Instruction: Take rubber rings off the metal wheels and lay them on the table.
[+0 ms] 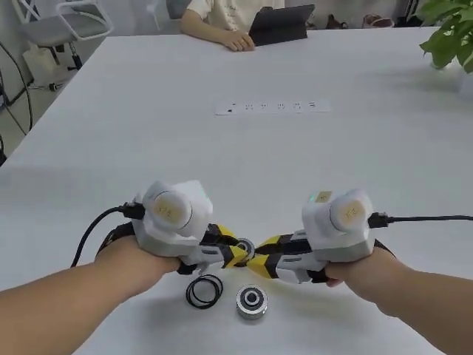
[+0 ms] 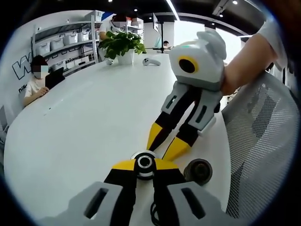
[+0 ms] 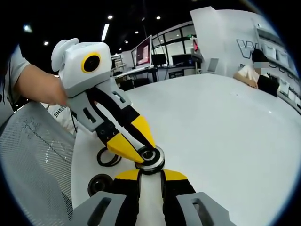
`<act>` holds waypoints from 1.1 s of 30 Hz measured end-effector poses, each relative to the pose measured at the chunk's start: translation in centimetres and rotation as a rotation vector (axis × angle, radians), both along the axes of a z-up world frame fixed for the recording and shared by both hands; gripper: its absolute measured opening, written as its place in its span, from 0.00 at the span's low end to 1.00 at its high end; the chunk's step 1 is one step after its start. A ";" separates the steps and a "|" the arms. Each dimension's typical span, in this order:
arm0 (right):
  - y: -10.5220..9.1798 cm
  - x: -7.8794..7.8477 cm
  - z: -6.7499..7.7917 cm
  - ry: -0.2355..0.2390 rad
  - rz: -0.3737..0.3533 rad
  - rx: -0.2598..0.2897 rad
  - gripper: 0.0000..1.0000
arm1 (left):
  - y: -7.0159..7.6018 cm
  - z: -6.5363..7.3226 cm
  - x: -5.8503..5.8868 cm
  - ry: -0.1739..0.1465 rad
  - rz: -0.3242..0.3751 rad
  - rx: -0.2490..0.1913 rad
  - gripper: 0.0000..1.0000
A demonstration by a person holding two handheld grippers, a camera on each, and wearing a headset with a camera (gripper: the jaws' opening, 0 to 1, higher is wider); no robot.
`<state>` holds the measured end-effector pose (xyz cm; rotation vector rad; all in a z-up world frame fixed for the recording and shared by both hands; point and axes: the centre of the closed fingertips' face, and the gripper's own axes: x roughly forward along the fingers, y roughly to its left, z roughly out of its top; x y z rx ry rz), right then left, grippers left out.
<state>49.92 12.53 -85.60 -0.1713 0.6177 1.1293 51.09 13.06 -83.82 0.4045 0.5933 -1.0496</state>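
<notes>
Over the table (image 1: 222, 148), wheel (image 2: 144, 163) bore-up, clamped in left gripper (image 2: 144, 165); right gripper (image 3: 150, 175): jaws unclear.

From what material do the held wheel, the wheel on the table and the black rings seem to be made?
Held wheel: apparently metal, polished; a silvery, shiny face with a darker centre. Loose wheel: the same silvery sheen with bright glints, likely steel. Rings: probably rubber; thin, matt black, lying in limp overlapping loops.

white table (image 1: 222, 148), potted plant (image 2: 121, 44), storage shelves (image 2: 61, 44)
</notes>
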 end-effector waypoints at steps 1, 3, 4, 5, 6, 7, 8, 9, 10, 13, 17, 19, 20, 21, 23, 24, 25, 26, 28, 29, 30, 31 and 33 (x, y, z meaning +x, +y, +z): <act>0.0 0.0 0.0 0.000 -0.001 -0.001 0.13 | 0.0 0.0 0.0 -0.001 0.002 -0.001 0.07; 0.0 -0.1 0.0 0.001 -0.009 -0.004 0.13 | 0.0 0.0 0.0 -0.001 0.004 -0.003 0.07; 0.0 -0.1 0.0 0.001 -0.010 -0.006 0.13 | 0.0 0.0 0.0 -0.001 0.005 -0.003 0.07; 0.0 -0.1 0.0 0.002 -0.013 -0.007 0.13 | 0.0 0.0 0.0 -0.001 0.006 -0.002 0.07; 0.0 -0.1 0.0 0.005 -0.015 -0.008 0.12 | 0.0 0.0 0.0 -0.001 0.007 -0.002 0.07; -0.1 -0.1 0.0 0.008 -0.018 -0.006 0.12 | 0.0 0.0 0.0 -0.001 0.009 -0.002 0.07; -0.1 0.0 0.0 0.009 -0.019 -0.006 0.12 | 0.0 0.0 0.0 -0.001 0.011 -0.003 0.07; -0.1 -0.1 0.0 0.008 -0.020 -0.007 0.12 | 0.0 0.0 0.0 -0.002 0.014 -0.003 0.07; -0.1 -0.1 0.0 0.011 -0.023 -0.007 0.11 | 0.0 0.0 -0.1 -0.004 0.016 -0.002 0.07; -0.1 -0.1 0.0 0.014 -0.026 -0.010 0.11 | 0.0 0.0 0.0 -0.007 0.019 0.000 0.07; -0.6 0.0 -0.2 0.020 -0.032 -0.027 0.00 | -0.1 0.0 0.0 -0.005 0.020 -0.002 0.07; -0.5 0.0 -0.1 -0.008 -0.015 -0.051 0.00 | -0.1 0.1 -0.1 -0.006 0.023 -0.001 0.07; -0.5 0.0 -0.1 -0.006 -0.016 -0.052 0.00 | -0.1 0.1 0.0 -0.007 0.024 -0.002 0.07; -0.5 0.0 -0.2 -0.003 -0.019 -0.050 0.00 | -0.1 0.1 0.0 -0.007 0.025 -0.003 0.07; -0.6 0.1 -0.2 0.019 -0.036 -0.036 0.00 | -0.1 0.1 0.0 -0.008 0.028 -0.005 0.07; -0.6 0.2 -0.2 0.029 -0.047 -0.028 0.00 | -0.1 0.1 0.0 -0.008 0.029 -0.006 0.07; -0.6 0.2 -0.2 0.042 -0.057 -0.021 0.00 | -0.1 0.1 0.0 -0.008 0.030 -0.006 0.07; -0.7 0.3 -0.2 0.052 -0.063 -0.015 0.00 | -0.1 0.1 0.0 -0.009 0.031 -0.005 0.07; -0.7 0.3 -0.1 0.072 -0.080 0.003 0.00 | -0.1 0.1 0.0 -0.008 0.032 -0.002 0.07; -0.7 0.3 0.0 0.083 -0.089 0.016 0.00 | -0.1 0.1 0.0 -0.008 0.032 -0.001 0.07; -0.7 0.3 0.0 0.097 -0.097 0.024 0.00 | -0.1 0.1 0.0 -0.009 0.032 0.000 0.07; -0.8 0.3 0.0 0.100 -0.101 0.026 0.00 | -0.1 0.1 0.0 -0.009 0.033 0.000 0.07; -0.9 0.3 0.0 0.111 -0.109 0.035 0.00 | -0.1 0.1 0.0 -0.009 0.034 -0.001 0.07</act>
